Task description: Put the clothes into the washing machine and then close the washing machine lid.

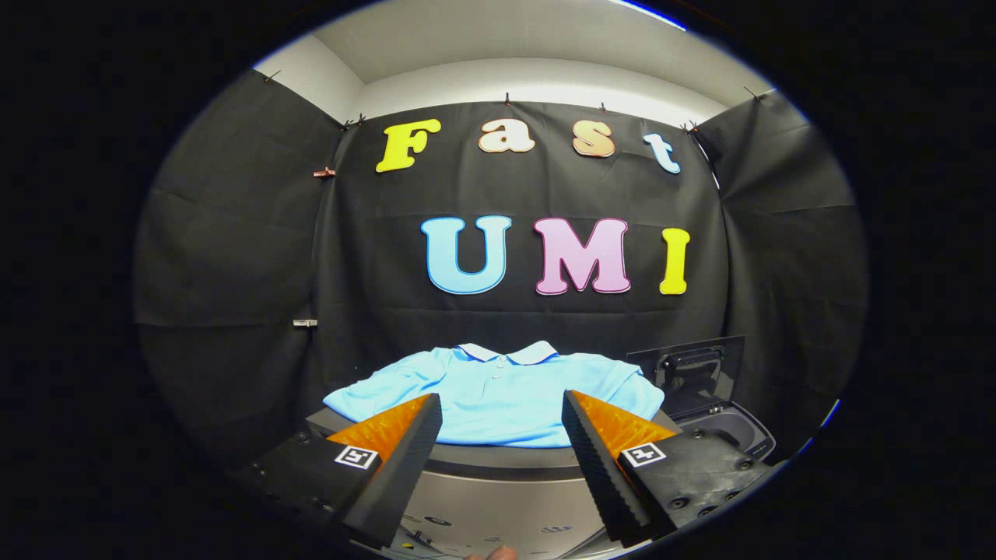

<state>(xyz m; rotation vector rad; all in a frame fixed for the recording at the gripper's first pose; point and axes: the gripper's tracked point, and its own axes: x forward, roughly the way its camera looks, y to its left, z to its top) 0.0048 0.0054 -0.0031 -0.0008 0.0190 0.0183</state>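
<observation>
A light blue polo shirt (498,393) with a white collar lies spread flat on a raised grey surface (498,459), just ahead of and beyond my fingertips. My gripper (502,416) is open, its fingers wide apart with nothing between them, held a little in front of the shirt's near hem. To the right of the shirt stands a small washing machine (727,432). Its dark lid (689,365) is raised upright, and the dark tub opening (724,426) shows below it.
Black cloth walls close the booth at the back and on both sides. Below my fingers runs a grey panel (498,513) with small markings. A fingertip of a person's hand (492,554) peeks in at the very bottom.
</observation>
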